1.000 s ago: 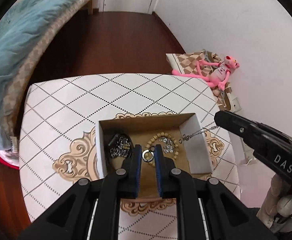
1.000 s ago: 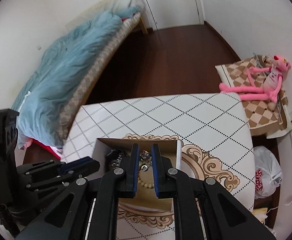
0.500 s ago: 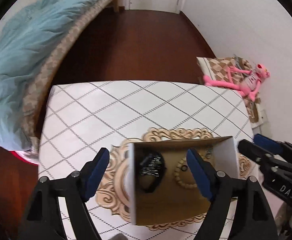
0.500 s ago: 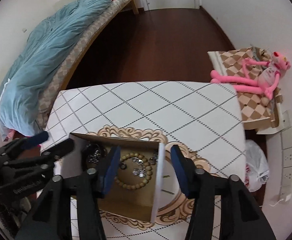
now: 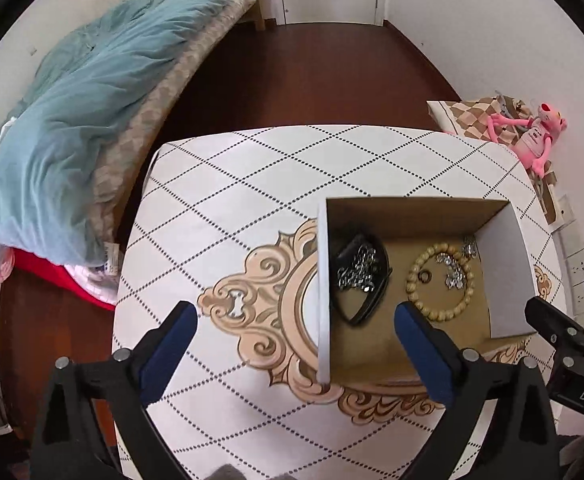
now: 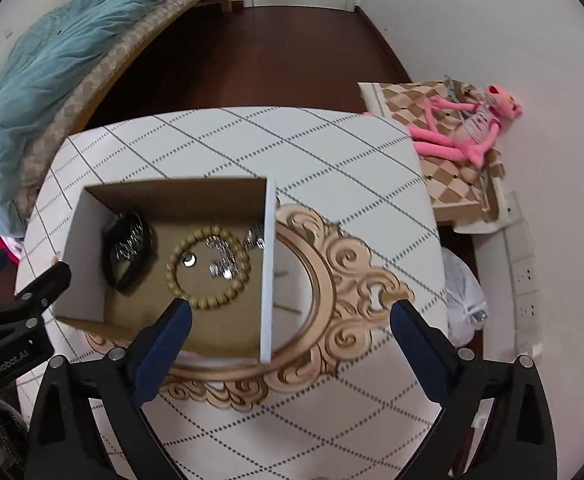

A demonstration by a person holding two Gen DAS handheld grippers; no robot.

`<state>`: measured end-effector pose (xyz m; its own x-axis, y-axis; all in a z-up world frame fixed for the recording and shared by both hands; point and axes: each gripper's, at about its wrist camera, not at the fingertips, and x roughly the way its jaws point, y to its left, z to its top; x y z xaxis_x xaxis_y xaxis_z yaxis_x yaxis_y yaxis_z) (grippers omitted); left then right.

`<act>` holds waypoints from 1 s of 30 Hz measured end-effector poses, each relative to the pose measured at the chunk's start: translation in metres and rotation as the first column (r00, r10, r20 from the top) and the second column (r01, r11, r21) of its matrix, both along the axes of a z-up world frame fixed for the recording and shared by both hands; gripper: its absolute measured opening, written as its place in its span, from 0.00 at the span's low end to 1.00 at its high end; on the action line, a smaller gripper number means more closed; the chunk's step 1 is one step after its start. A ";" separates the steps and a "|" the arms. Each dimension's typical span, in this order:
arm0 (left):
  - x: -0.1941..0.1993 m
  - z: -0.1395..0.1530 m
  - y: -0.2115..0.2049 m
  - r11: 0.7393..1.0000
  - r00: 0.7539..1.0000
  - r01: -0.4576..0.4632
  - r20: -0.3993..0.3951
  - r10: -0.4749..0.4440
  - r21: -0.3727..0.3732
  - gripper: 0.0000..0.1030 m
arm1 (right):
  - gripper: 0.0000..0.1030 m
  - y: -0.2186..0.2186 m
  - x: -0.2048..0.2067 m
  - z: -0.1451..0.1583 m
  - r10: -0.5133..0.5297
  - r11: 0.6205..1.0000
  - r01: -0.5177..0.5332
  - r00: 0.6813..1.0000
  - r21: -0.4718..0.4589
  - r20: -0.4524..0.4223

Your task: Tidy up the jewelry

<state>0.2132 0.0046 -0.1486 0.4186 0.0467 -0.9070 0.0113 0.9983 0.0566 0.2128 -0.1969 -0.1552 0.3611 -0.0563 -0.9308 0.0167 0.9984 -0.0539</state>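
Observation:
An open cardboard box (image 5: 323,296) (image 6: 267,264) stands on the patterned table. Inside lie a wooden bead bracelet (image 5: 440,312) (image 6: 208,300), a small ring (image 5: 425,277) (image 6: 188,259), silver chain pieces (image 5: 456,270) (image 6: 222,266) and a black band with a silver chain (image 5: 358,276) (image 6: 130,248). My left gripper (image 5: 294,322) is wide open and empty, held above the box's left wall. My right gripper (image 6: 290,318) is wide open and empty, above the box's right wall. Each gripper shows at the edge of the other's view.
The white table (image 5: 252,184) with diamond lines and a gold ornament stands by a bed with a blue blanket (image 5: 76,112). A pink plush toy (image 6: 468,128) lies on a checked cushion at the right wall. A plastic bag (image 6: 462,300) lies on the floor.
Both grippers were shut low inside the box, the left on the ring. Both have opened wide and pulled back up; the ring now lies inside the bead bracelet.

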 end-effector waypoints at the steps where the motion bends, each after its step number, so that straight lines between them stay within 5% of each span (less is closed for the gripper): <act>1: -0.004 0.002 0.001 1.000 1.000 -0.003 0.000 0.003 -0.007 0.98 | 0.98 0.000 -0.005 0.001 -0.007 1.000 0.007 1.000 -0.002 0.005; 11: -0.044 0.051 0.002 1.000 0.997 -0.006 0.073 0.008 -0.027 0.98 | 0.98 -0.005 -0.052 0.045 -0.053 0.999 0.053 0.995 0.001 0.086; 30: -0.161 0.200 0.009 0.999 0.940 0.028 0.340 -0.012 -0.044 0.98 | 0.98 0.000 -0.199 0.221 -0.067 0.998 0.069 0.919 0.007 0.390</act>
